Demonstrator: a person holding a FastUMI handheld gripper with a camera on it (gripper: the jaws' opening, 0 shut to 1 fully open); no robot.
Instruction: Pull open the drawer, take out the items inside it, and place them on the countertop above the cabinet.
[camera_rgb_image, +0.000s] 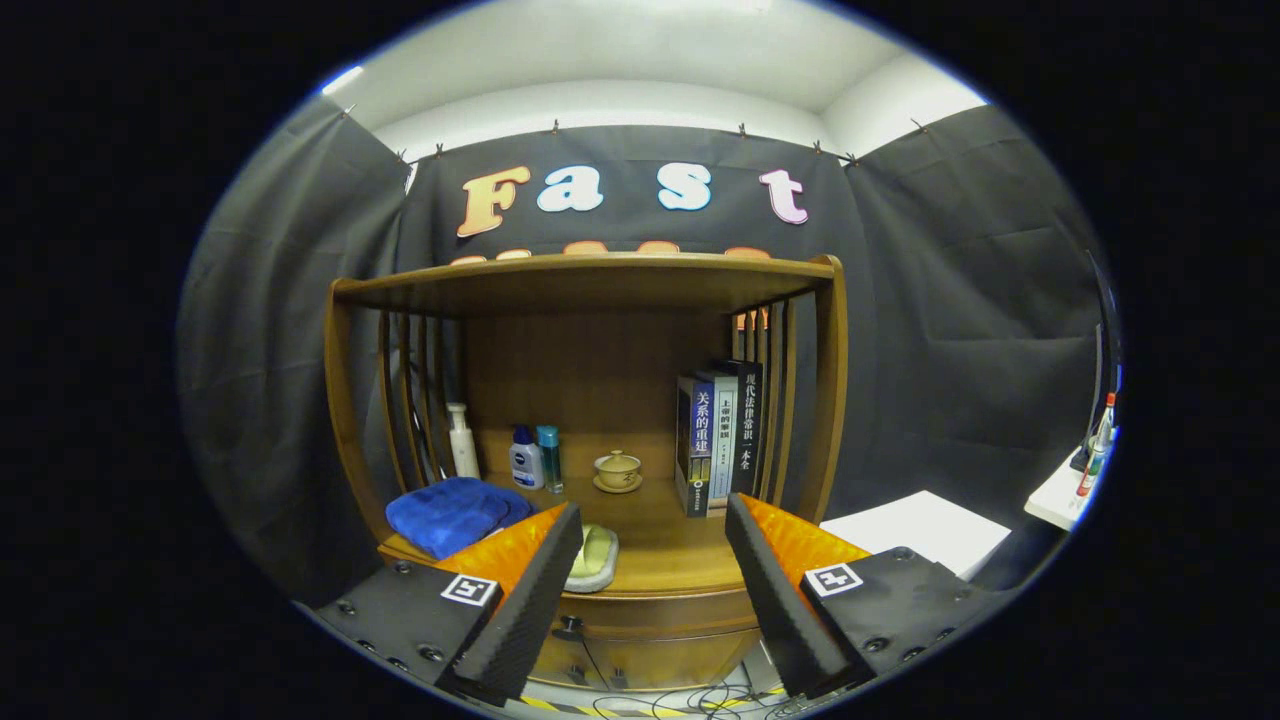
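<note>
A wooden cabinet (600, 290) with a shelf roof stands ahead against the booth wall. Its countertop (660, 560) lies just beyond my fingers. The drawer front (660, 615) sits under the countertop edge, shut as far as I can tell, with a small dark knob (570, 627) near the left finger. My gripper (655, 585) is open, fingers wide apart, with nothing between them. A pale green item on a light dish (595, 555) rests on the countertop's front edge beside the left finger. A folded blue towel (450, 512) lies on the countertop at the left.
On the countertop stand a white pump bottle (461, 440), a white-and-blue bottle (526, 458), a small teal bottle (549, 457), a lidded tea cup on a saucer (618, 470) and several upright books (720, 435). A white board (925, 530) and a white table (1065, 495) lie to the right. Cables (690, 700) trail on the floor.
</note>
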